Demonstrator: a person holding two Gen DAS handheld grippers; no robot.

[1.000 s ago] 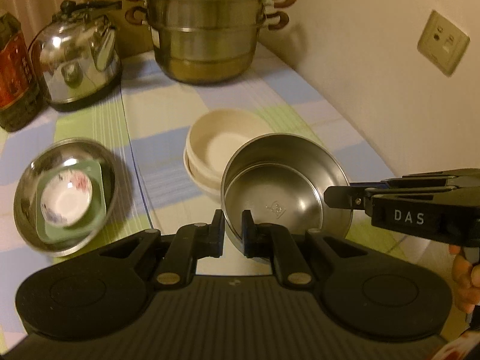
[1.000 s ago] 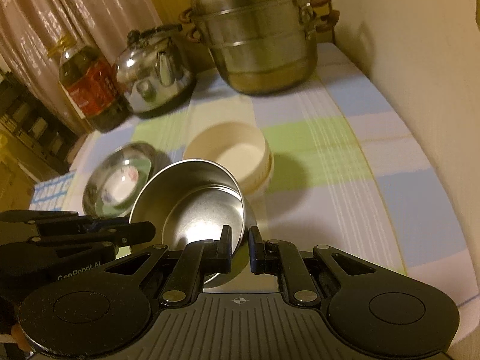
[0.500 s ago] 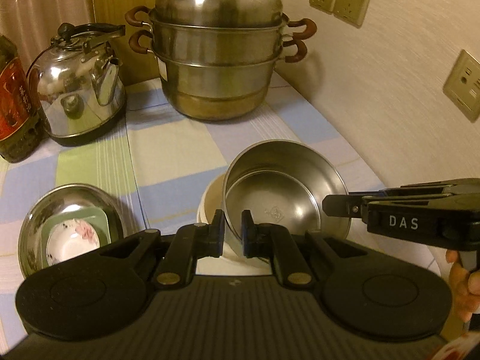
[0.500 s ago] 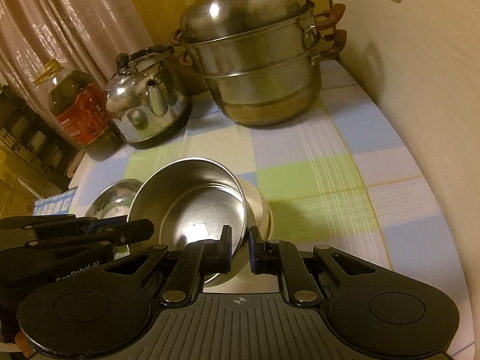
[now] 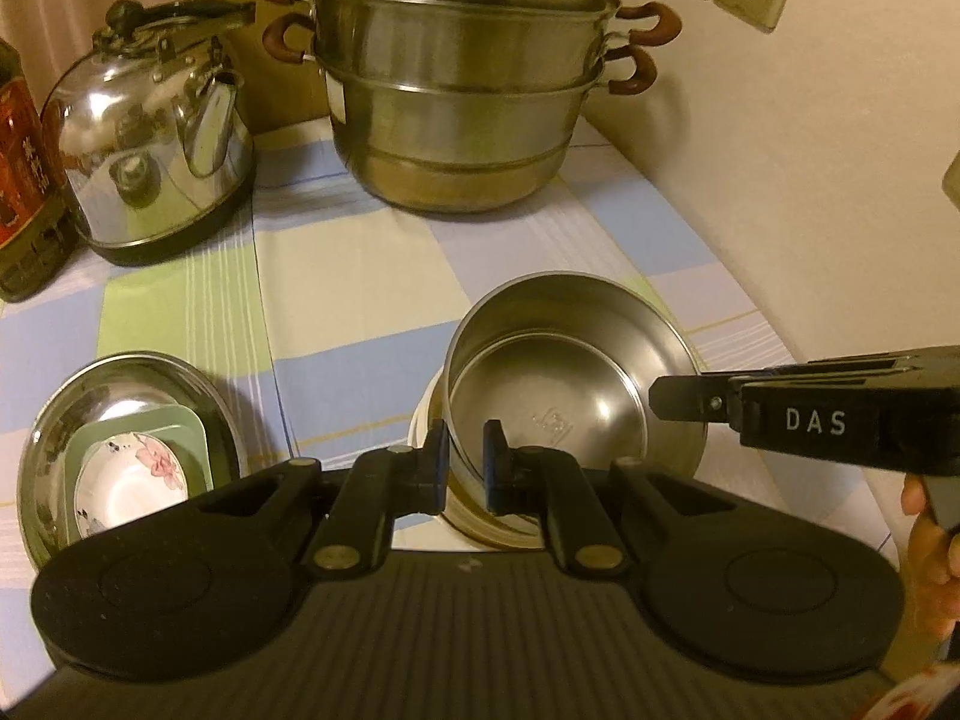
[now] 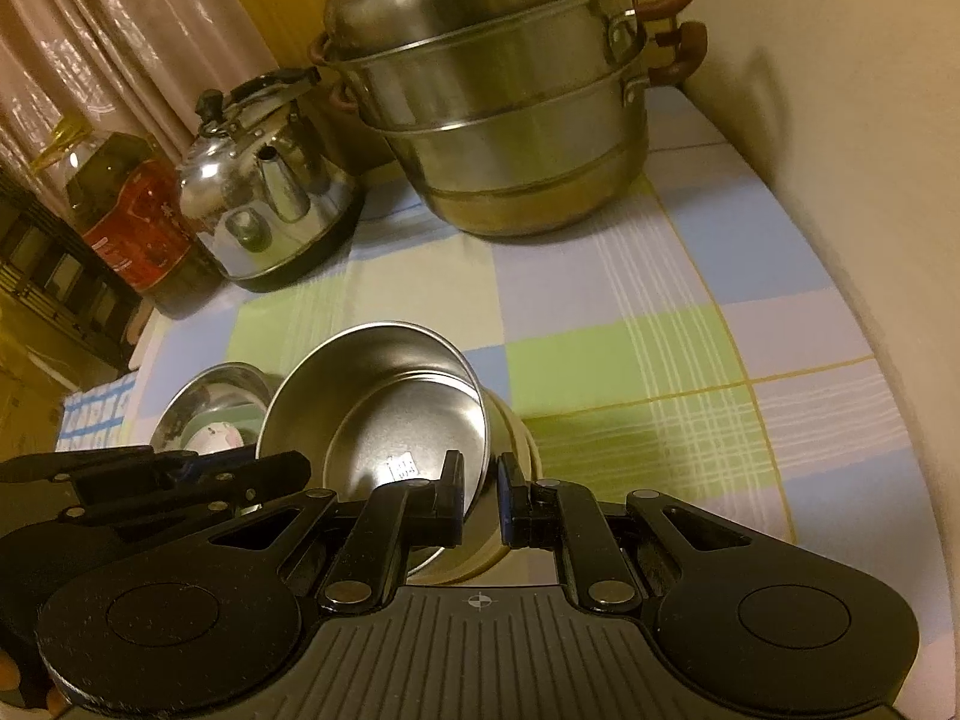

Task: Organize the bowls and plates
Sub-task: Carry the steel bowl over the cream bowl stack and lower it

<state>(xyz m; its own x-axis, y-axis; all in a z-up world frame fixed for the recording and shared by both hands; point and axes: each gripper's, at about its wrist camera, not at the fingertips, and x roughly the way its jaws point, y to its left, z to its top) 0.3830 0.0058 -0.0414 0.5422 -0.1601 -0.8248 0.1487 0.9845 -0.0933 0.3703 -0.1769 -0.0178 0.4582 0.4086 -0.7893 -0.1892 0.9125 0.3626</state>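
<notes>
A checked cloth covers the worktop (image 5: 360, 276) by a cream wall. In the left wrist view, the left hand-held gripper (image 5: 467, 468) pinches the near rim of the steel bowl (image 5: 570, 384), poised over the cream bowl (image 5: 427, 420); the right hand-held gripper (image 5: 663, 405) clamps its right rim. Only here does the flowered dish (image 5: 129, 480) show clearly. In the right wrist view, the cream bowl's far side appears. Next, I judge: lower it level, then release.

We observe a steel bowl (image 5: 570, 384) of brushed metal with a satin sheen, seated in a matt cream bowl (image 5: 429, 420). The steamer pot (image 5: 474, 96) and kettle (image 5: 156, 156) are polished metal, the kettle mirror-bright. A shallow steel dish (image 5: 114, 384) is glossy; the floral saucer (image 5: 129, 480) looks like glazed ceramic. The tabletop (image 5: 360, 276) carries a smooth checked cloth. Both gripper bodies are matt black plastic, ribbed behind the jaws.
</notes>
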